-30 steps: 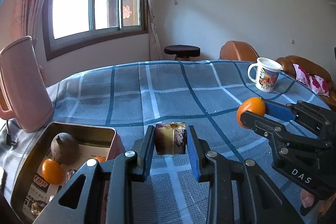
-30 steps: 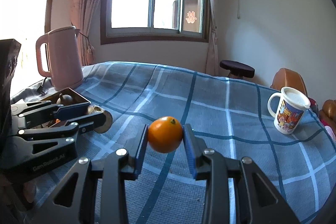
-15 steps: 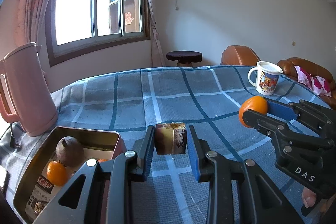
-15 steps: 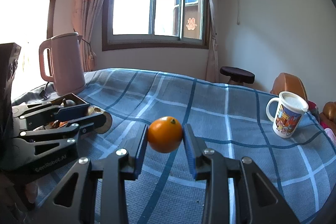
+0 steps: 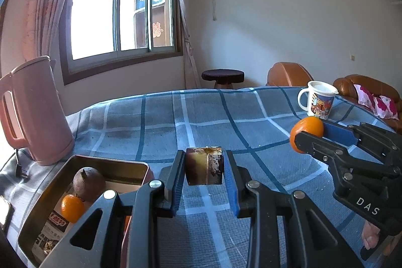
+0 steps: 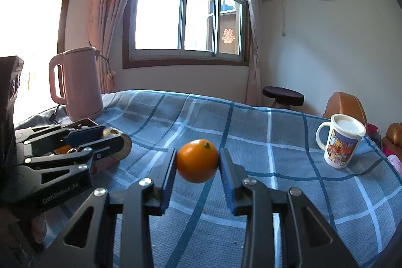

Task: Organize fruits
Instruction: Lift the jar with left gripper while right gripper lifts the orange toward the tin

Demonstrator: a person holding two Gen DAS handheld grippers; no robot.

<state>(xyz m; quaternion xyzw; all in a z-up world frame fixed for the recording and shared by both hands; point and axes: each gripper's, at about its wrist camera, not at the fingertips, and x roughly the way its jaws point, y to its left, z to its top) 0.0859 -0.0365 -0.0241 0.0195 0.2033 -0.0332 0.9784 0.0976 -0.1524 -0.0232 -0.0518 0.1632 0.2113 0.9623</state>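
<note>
My left gripper (image 5: 204,168) is shut on a brown and yellow chunk of fruit (image 5: 204,168) and holds it above the checked cloth, just right of a metal tin (image 5: 50,212). The tin holds a brown round fruit (image 5: 88,183) and a small orange (image 5: 72,207). My right gripper (image 6: 197,162) is shut on an orange (image 6: 197,160) and holds it above the table. The right gripper (image 5: 311,136) with the orange (image 5: 306,131) also shows at the right of the left wrist view. The left gripper (image 6: 114,140) also shows at the left of the right wrist view.
A pink kettle (image 5: 32,112) stands at the table's left back, behind the tin. A printed white mug (image 5: 317,98) stands at the right back. A blue checked cloth (image 5: 201,117) covers the table. A stool (image 5: 223,75) and brown sofa (image 5: 361,87) lie beyond.
Both grippers have risen and tilted up a little, each keeping its fruit. The table and tin sit lower in both views.
</note>
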